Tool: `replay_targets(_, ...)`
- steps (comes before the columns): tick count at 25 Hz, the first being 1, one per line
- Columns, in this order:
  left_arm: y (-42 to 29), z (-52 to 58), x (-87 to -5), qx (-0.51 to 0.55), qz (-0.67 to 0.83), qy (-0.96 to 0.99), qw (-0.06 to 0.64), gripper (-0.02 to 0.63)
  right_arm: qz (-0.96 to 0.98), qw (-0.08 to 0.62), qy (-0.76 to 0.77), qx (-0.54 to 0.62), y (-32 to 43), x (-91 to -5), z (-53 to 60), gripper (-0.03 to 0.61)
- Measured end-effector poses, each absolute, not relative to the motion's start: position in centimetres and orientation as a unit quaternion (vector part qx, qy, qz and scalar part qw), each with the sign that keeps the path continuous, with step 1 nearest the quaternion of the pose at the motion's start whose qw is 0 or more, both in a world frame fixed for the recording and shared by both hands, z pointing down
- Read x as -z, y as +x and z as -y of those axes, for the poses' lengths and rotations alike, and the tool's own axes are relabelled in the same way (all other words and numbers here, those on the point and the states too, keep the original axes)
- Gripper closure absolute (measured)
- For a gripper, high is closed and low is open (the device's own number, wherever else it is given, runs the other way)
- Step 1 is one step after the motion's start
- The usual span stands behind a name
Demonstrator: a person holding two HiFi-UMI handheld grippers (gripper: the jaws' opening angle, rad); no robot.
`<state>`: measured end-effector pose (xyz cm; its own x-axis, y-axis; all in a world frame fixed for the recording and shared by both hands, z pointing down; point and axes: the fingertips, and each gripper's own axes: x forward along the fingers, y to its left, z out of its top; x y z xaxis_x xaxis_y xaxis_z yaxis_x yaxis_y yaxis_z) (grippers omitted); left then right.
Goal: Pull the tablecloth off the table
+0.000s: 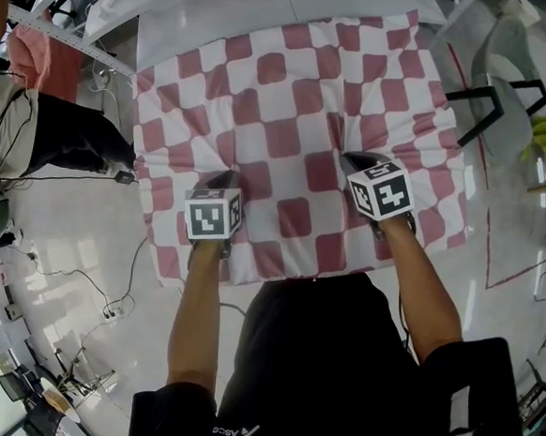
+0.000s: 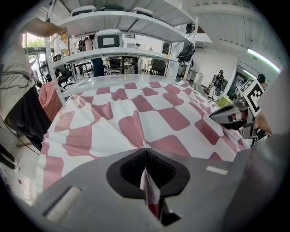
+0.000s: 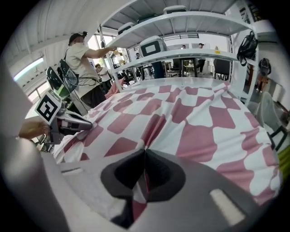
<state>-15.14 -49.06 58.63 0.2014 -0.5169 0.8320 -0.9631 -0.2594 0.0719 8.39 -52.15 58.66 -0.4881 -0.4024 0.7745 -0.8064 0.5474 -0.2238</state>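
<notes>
A pink-and-white checked tablecloth (image 1: 299, 120) covers the table, reaching its near edge in front of me. My left gripper (image 1: 227, 176) is shut on a pinched fold of the tablecloth (image 2: 147, 181) near the front left. A little to the right, my right gripper (image 1: 345, 157) is shut on another fold of the tablecloth (image 3: 141, 179). In both gripper views the cloth runs up in a ridge from between the closed jaws. Each gripper shows in the other's view: the right gripper (image 2: 233, 115) and the left gripper (image 3: 72, 122).
A bare strip of white tabletop (image 1: 214, 10) shows beyond the cloth. White shelving (image 2: 118, 27) stands behind the table. A person (image 3: 84, 68) works at the far left side. A chair (image 1: 510, 80) stands to the right, and cables (image 1: 107, 293) lie on the floor at left.
</notes>
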Motion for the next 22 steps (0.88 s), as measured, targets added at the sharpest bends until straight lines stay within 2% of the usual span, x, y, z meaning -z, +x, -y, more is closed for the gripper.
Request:
replay_targets(14,-9.9,41.2,-51.7,-0.191,0.522,0.778,0.291,0.603,0.895,0.154,0.241,-0.342,8.6,-51.9,42.2,0.572)
replay_targets(22,-8.9,31.9,-46.9,-0.069,0.513,0.82,0.243,0.603,0.927,0.072,0.196,-0.312,8.7,-48.5,32.6,0.573)
